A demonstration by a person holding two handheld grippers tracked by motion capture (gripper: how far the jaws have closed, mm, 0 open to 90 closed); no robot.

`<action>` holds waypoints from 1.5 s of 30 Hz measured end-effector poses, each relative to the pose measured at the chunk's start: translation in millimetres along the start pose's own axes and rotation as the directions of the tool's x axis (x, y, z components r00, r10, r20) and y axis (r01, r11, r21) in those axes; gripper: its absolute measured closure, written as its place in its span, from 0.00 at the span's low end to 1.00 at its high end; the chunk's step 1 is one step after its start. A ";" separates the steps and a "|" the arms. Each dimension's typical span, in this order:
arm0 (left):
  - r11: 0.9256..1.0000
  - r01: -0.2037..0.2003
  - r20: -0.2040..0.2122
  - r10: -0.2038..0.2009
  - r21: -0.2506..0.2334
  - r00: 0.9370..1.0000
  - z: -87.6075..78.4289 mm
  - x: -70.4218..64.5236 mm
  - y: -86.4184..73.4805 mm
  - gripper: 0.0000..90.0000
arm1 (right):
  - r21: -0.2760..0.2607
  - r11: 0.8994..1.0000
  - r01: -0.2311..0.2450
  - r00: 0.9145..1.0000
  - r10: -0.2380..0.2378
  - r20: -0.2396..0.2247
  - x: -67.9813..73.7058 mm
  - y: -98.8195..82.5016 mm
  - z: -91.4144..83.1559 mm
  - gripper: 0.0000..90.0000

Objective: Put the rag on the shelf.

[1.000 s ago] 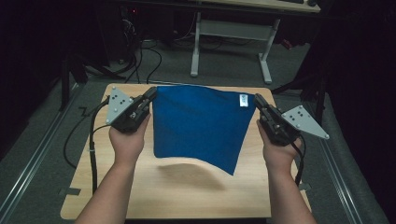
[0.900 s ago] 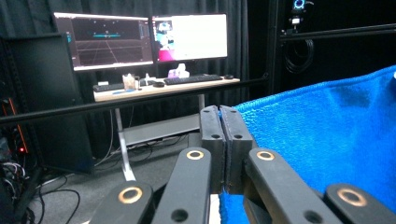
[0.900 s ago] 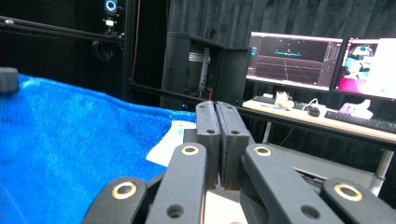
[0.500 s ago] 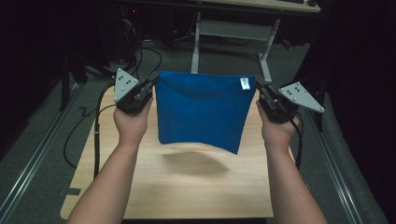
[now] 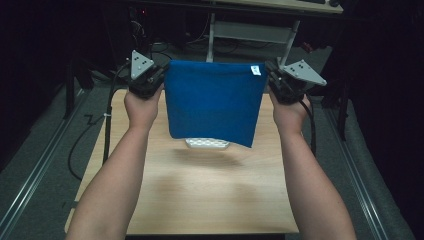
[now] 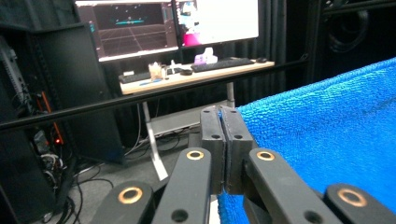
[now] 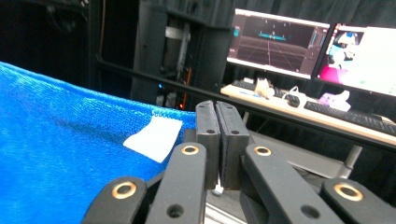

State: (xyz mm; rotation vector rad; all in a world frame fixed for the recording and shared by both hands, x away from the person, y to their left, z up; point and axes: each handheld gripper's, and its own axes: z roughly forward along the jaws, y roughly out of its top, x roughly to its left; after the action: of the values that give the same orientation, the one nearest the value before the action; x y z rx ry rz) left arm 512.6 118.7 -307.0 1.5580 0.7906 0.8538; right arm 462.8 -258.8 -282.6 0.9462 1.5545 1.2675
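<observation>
High view: we are hanging the blue towel [image 5: 212,102] above the surface [image 5: 200,195], left gripper [image 5: 159,82] and right gripper [image 5: 272,82] fingers clamping its top corners, keeping it level and taut

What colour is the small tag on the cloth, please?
White, clearest in the right gripper view: tag on the blue cloth.
</observation>
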 end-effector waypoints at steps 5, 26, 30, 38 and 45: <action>0.996 0.004 -0.002 -0.003 0.087 1.000 19.0 8.5 -15.2 0.99 | 0.076 0.997 0.018 1.000 -0.018 0.001 -4.4 -10.1 27.0 0.99; 0.944 0.086 0.082 -0.118 0.319 0.990 41.3 5.5 -116.4 0.99 | 0.291 0.957 0.016 0.999 -0.005 -0.040 1.2 -103.2 58.8 0.99; 0.931 0.087 0.098 -0.130 0.355 0.987 39.0 0.6 -135.8 0.99 | 0.314 0.949 -0.027 0.998 0.046 -0.052 1.9 -126.8 56.6 0.99; 0.917 0.108 0.116 -0.163 0.383 0.980 33.2 -8.5 -160.5 0.99 | 0.344 0.937 -0.067 0.995 0.090 -0.051 6.9 -157.2 51.6 0.99; 0.901 0.129 0.124 -0.196 0.415 0.973 32.4 -13.8 -178.5 0.99 | 0.383 0.922 -0.061 0.994 0.090 -0.058 12.1 -176.6 49.2 0.99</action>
State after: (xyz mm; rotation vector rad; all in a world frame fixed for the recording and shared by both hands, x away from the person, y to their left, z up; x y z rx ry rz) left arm 527.0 115.6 -488.3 1.8656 1.0072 0.4461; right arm 501.6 -265.3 -462.1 1.2244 1.8818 1.0795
